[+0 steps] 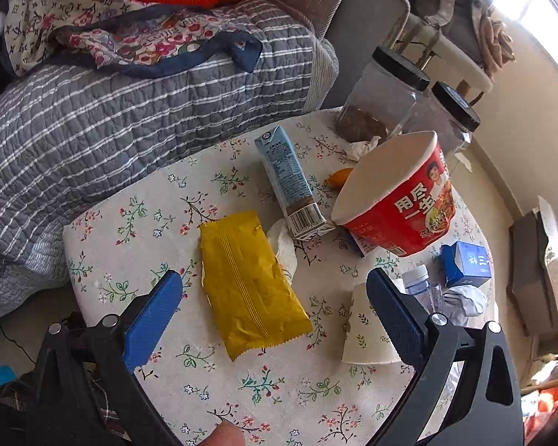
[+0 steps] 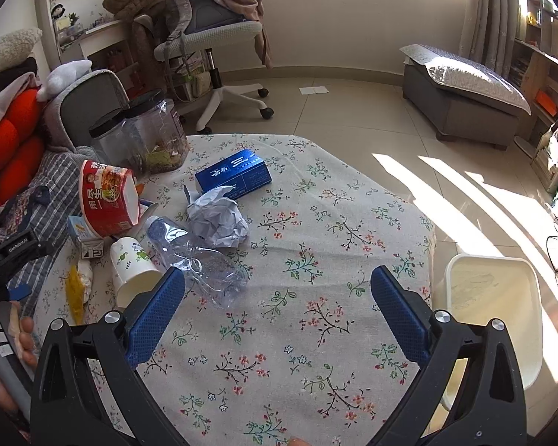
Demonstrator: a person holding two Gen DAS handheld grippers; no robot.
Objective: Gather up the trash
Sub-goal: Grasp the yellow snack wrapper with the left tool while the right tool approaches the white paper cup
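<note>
Yellow wrapper [image 1: 250,282] lies between the wide-open fingers of the left hand-held gripper [image 1: 275,290].

Right half of surface [image 2: 316,223] is left bare; left half is crowded by cup [image 2: 130,271], bottle [image 2: 189,256], bowl [image 2: 106,197].

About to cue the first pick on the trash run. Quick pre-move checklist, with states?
1. Left gripper open, nothing held: ok.
2. Right gripper open, nothing held: ok.
3. Yellow wrapper lying flat between the left fingers: ok.
4. White bin beside the table, open top: ok.
5. Bin holds nothing visible: ok.
6. Noodle cup, on its side, without leftovers: cannot tell.
</note>
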